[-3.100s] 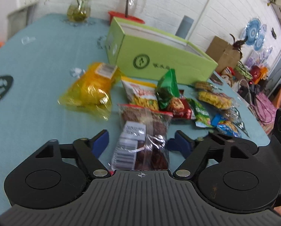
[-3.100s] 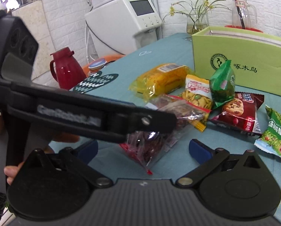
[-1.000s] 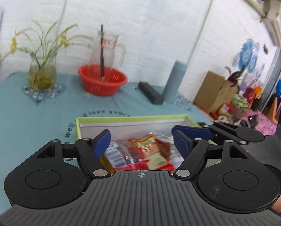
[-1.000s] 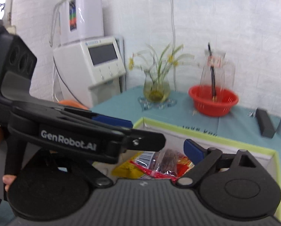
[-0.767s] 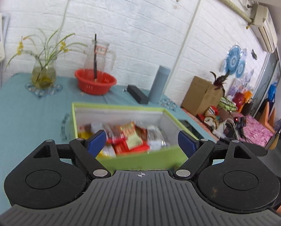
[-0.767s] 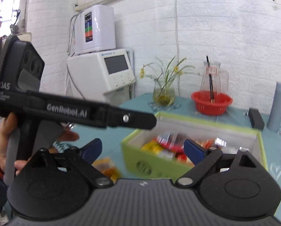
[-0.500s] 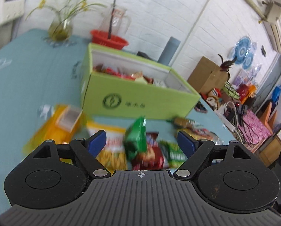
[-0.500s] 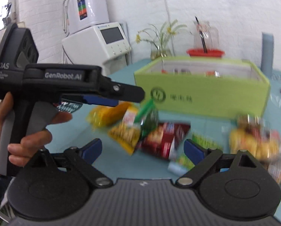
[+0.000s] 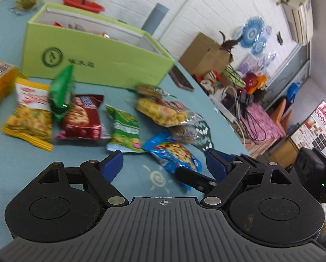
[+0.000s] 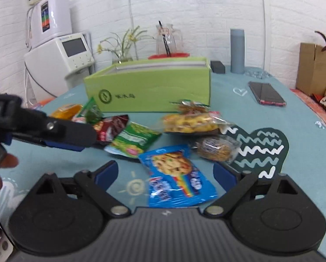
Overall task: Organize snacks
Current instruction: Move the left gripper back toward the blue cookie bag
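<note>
Snack packets (image 10: pixel 135 140) loose before green box (image 10: pixel 149 87), both claws open

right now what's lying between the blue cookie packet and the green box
In the right wrist view, the yellow snack bag and a small clear packet behind it lie between the blue cookie packet and the green box.

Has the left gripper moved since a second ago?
Yes. The left gripper has pulled back from over the green box, down toward the blue cookie packet.
</note>
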Available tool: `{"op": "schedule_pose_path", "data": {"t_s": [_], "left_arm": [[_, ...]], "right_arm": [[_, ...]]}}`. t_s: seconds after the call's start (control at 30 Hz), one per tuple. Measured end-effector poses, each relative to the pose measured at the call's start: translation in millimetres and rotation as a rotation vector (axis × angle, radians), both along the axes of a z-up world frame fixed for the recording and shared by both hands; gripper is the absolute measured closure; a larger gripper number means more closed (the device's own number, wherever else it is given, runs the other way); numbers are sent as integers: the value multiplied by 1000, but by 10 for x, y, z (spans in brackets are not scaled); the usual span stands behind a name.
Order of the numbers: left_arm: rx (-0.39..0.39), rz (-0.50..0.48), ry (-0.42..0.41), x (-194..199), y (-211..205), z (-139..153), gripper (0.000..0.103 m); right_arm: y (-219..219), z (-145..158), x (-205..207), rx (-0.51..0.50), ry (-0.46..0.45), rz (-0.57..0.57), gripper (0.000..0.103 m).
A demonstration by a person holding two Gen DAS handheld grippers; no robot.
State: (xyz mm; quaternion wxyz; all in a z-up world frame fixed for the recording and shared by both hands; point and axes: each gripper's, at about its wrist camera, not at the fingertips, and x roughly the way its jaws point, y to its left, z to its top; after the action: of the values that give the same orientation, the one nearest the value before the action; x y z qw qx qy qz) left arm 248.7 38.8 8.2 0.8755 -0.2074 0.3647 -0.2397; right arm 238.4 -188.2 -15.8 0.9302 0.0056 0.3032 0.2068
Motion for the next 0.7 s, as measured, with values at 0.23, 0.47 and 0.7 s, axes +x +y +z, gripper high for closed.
{"op": "schedule_pose_path", "data": {"t_s": [0.23,0.47,0.7], "left_arm": [[23,7,53,104,-199,-73,32],[61,-15,87,184,-342,-126,32],[93,-18,87,196,-364,-159,31]], "right_arm": [[127,-102,-10,90,77,133,9],[202,-102,-59,89,81,106,9],[415,-126,-161,-44,50,119,1]]}}
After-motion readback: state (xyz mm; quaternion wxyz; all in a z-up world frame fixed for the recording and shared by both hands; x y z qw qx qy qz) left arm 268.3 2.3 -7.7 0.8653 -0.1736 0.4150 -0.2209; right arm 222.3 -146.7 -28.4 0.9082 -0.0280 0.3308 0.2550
